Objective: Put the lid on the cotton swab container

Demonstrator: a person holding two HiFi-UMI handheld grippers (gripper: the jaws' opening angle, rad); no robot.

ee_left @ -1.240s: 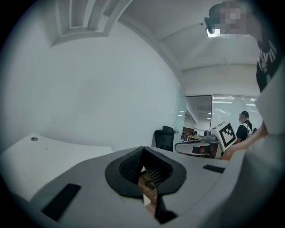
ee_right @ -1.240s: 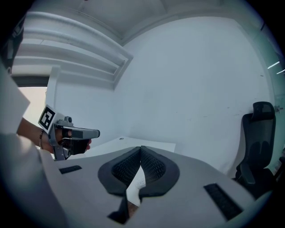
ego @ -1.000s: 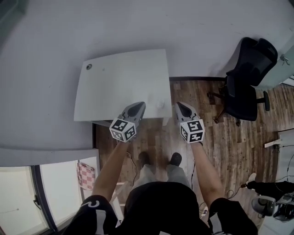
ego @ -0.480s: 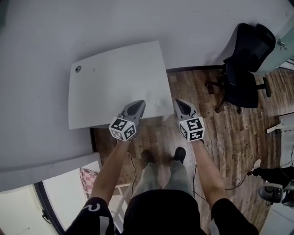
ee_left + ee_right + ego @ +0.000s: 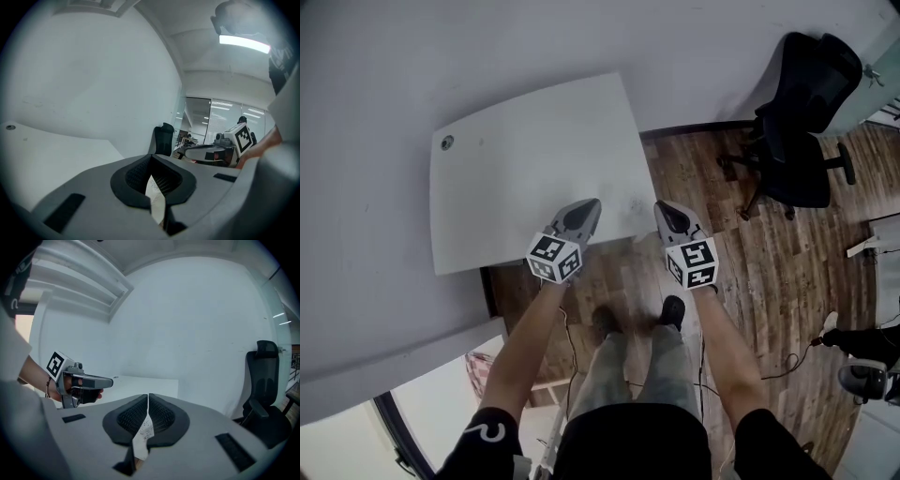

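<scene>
Both grippers hang side by side over the near edge of a white table. My left gripper has its jaws shut, with only a white paper tag showing between the pads. My right gripper is shut in the same way. Neither holds anything. A small pale thing sits on the table near its front right corner, between the two gripper tips; it is too faint to name. I can make out no lid.
The table top has a round cable hole at its far left corner. A black office chair stands on the wooden floor to the right. A plain white wall runs behind the table. The person's legs and shoes are below the grippers.
Both grippers have sunk a little toward the table's near edge. The head view has shifted, so the table now sits higher and further left in the picture. The jaws stay shut.
</scene>
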